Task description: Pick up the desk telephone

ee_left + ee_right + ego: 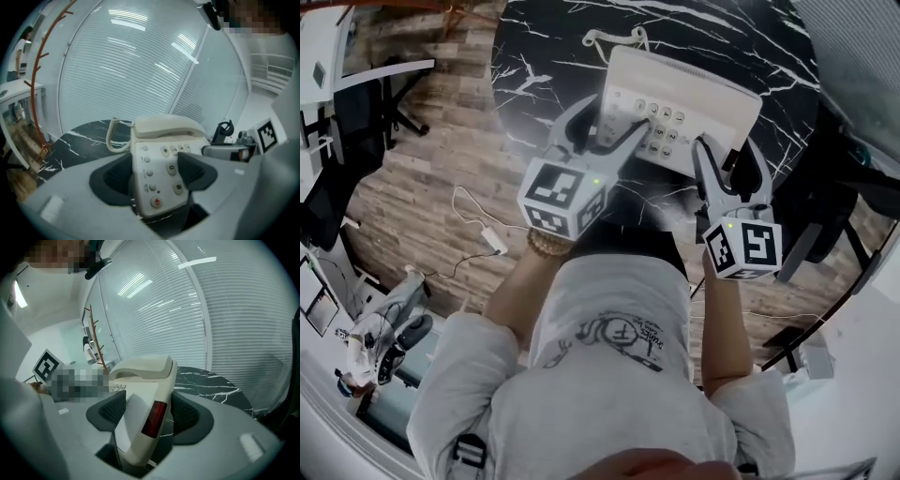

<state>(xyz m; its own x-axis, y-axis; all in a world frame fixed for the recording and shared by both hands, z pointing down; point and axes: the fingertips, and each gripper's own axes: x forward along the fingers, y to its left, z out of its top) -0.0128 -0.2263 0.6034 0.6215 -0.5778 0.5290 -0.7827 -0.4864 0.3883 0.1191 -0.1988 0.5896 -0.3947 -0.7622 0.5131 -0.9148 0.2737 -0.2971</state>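
Observation:
A cream desk telephone (694, 94) with its handset (166, 125) on the cradle is over the near edge of a round black marble table (544, 56). My left gripper (617, 117) is shut on the phone's front left corner, its pads pressing each side of the keypad (161, 154). On the phone's right side, next to a dark red panel (152, 418), my right gripper (727, 155) is shut too. The phone tilts in the right gripper view, with the table (211, 380) lower behind it. Its coiled cord (111, 136) hangs at the back.
Wooden floor lies left of the table, with a white cable and adapter (492, 239) on it. A desk and chair (356, 103) stand far left, and a dark chair (834, 187) is at the right. A coat stand (37, 70) and window blinds are behind the table.

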